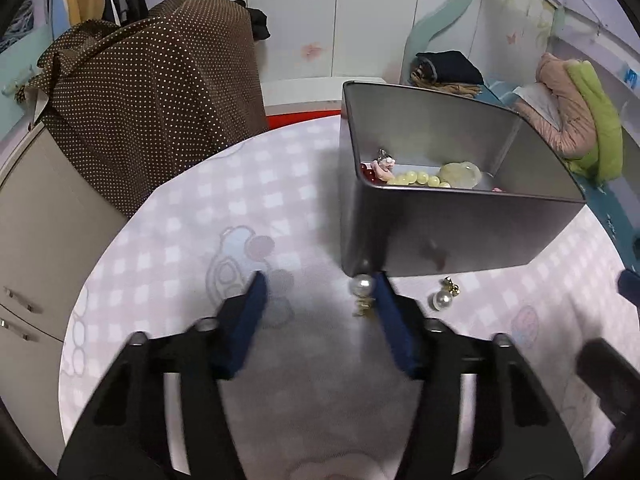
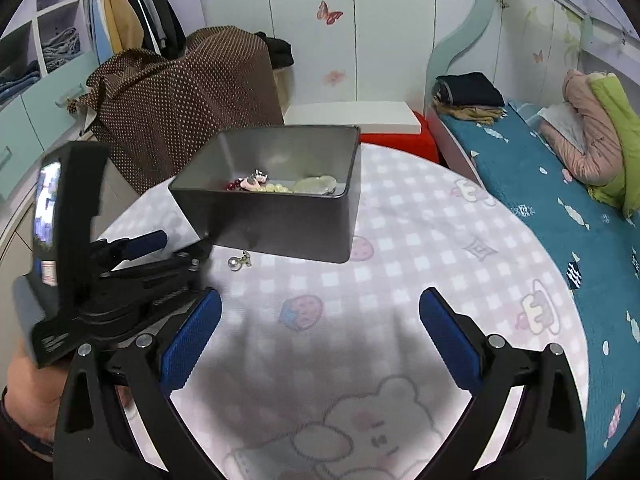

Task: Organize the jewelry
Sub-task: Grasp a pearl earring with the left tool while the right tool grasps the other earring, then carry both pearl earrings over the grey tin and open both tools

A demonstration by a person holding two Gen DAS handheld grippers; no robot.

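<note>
- Left gripper (image 1: 318, 280) hangs low over the table (image 1: 160, 240) with fingers spread and nothing between them; one pearl earring (image 1: 363, 285) sits just inside its right finger, the second pearl earring (image 1: 442, 300) outside.
- Both lie just in front of the metal tin (image 1: 440, 232).
- Best to centre on the near pearl, then close slowly, since it will probably roll.
- Right gripper (image 2: 320, 312) waits wide apart, empty.

The box (image 2: 280, 220) is matt grey metal. Both earrings (image 1: 362, 285) (image 1: 442, 300) carry glossy pearls with gold-coloured fittings. The tablecloth (image 2: 420, 240) is soft printed cloth. Each gripper's pads (image 2: 192, 336) look like textured blue rubber.
</note>
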